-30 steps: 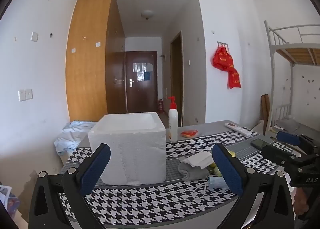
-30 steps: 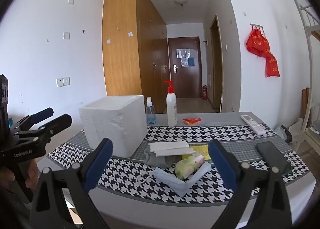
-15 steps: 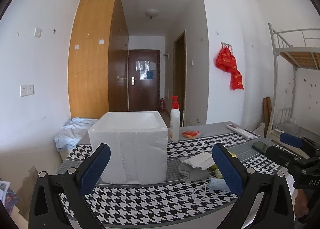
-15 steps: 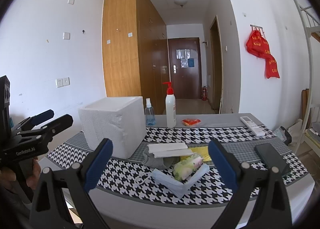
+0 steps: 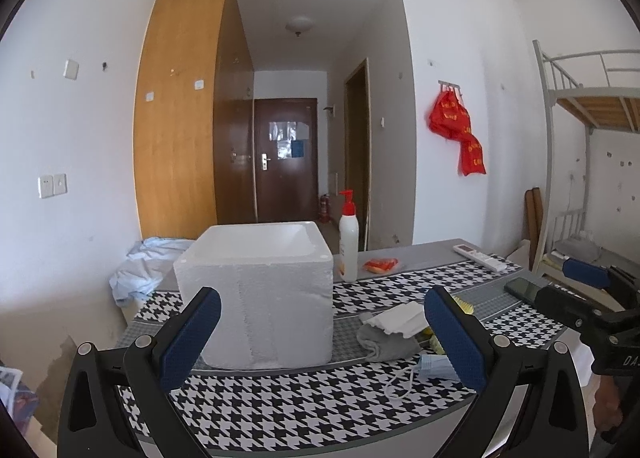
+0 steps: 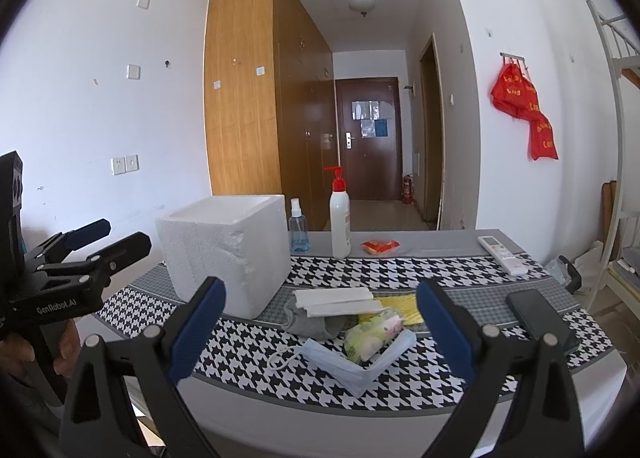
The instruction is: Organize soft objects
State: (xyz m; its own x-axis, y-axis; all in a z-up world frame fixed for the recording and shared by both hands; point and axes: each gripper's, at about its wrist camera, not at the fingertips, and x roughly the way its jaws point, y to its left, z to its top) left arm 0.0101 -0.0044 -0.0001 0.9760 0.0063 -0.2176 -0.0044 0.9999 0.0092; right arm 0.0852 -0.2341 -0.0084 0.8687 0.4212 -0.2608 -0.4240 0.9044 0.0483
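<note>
Both tongs — left (image 5: 322,332), right (image 6: 320,328) — hovering agape w/ nothing gripped, facing foam box (image 6: 226,254) & face mask (image 6: 356,362) on tabletop (image 6: 460,278).

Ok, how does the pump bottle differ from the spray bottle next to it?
The pump bottle is taller, opaque white with a red pump; the spray bottle is short, clear blue with a white nozzle. The spray bottle stands closer to the foam box. Both stand upright on the table's far grey strip.

The foam box (image 6: 226,254) stands on the table (image 6: 440,258) at left. The soft pile (image 6: 352,322) lies right of it; the phone (image 6: 540,318) farther right; bottles (image 6: 340,214) behind.
</note>
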